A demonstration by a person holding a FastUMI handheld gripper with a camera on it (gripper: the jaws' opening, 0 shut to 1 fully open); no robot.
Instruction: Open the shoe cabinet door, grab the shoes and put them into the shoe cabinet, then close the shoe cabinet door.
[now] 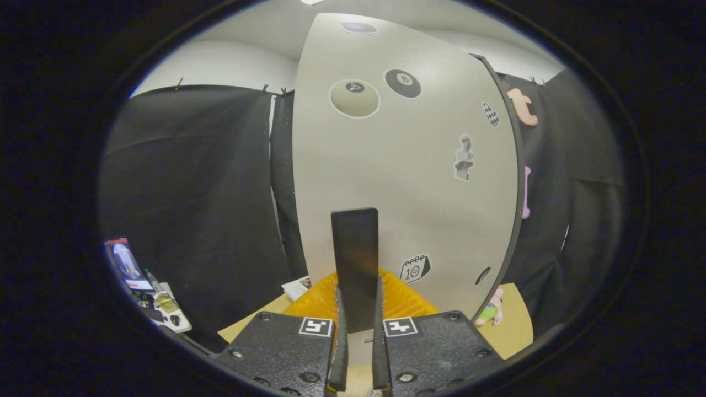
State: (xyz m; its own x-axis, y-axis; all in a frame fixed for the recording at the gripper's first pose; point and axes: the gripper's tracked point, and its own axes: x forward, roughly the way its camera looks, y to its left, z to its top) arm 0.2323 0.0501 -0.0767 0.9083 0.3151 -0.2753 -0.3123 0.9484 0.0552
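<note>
The white shoe cabinet door (397,182), dotted with stickers, stands close ahead of me. A flat black handle (356,242) juts from its lower part and runs down between my fingers. My gripper (358,314) is shut on that handle, one finger (338,331) pressing on each side. Behind the handle, low against the door, lies a yellow ribbed thing (411,300); I cannot tell whether it is a shoe. The cabinet's inside is hidden by the door.
A tan tabletop (513,325) shows below the door, with a small green and pink toy (490,311) by the door's lower right corner. A card (297,288) lies left of the yellow thing. Further left are a small screen (126,264) and gadgets.
</note>
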